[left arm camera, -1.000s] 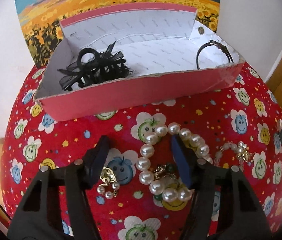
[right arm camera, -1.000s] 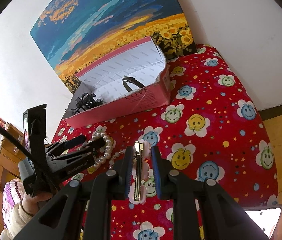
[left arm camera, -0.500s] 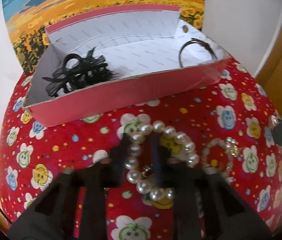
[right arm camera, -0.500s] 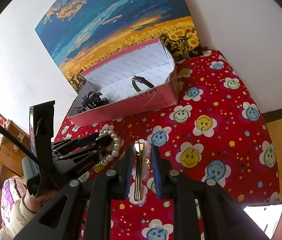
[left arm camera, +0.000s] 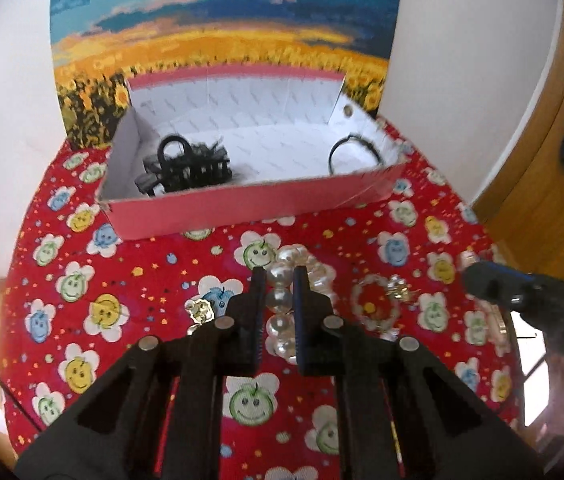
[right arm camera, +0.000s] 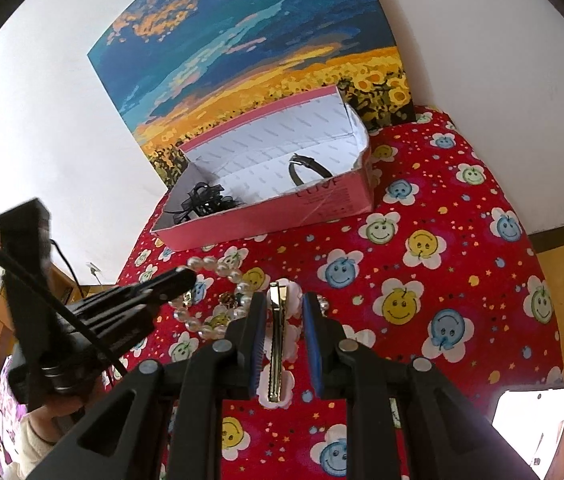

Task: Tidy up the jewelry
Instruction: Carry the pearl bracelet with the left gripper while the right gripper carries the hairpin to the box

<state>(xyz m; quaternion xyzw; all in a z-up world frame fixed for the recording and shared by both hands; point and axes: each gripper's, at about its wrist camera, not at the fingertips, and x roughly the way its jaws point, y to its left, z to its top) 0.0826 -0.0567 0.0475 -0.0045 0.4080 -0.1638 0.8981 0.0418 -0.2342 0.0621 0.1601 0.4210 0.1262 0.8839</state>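
My left gripper (left arm camera: 277, 274) is shut on a pearl bracelet (left arm camera: 279, 302) and holds it a little above the red smiley-flower cloth (left arm camera: 101, 280). From the right wrist view, the pearl loop (right arm camera: 221, 268) hangs from the left gripper (right arm camera: 183, 278). My right gripper (right arm camera: 282, 298) is shut on a gold hair clip with a white trim (right arm camera: 277, 340), held lengthwise between its fingers. Behind both stands an open pink box (left arm camera: 241, 210) holding a black hair claw (left arm camera: 189, 164) and a black ring-shaped band (left arm camera: 356, 152).
A gold earring (left arm camera: 199, 310) lies on the cloth left of the left fingers. A clear bead bracelet with a gold charm (left arm camera: 378, 304) lies to their right. A sunflower painting (left arm camera: 221, 40) leans on the white wall behind the box. A person's hand (right arm camera: 41, 420) grips the left tool.
The left gripper's jaws went from wide open around the pearl bracelet to shut on it, then lifted it up and back from the box. The right gripper kept its hold on the hair clip.
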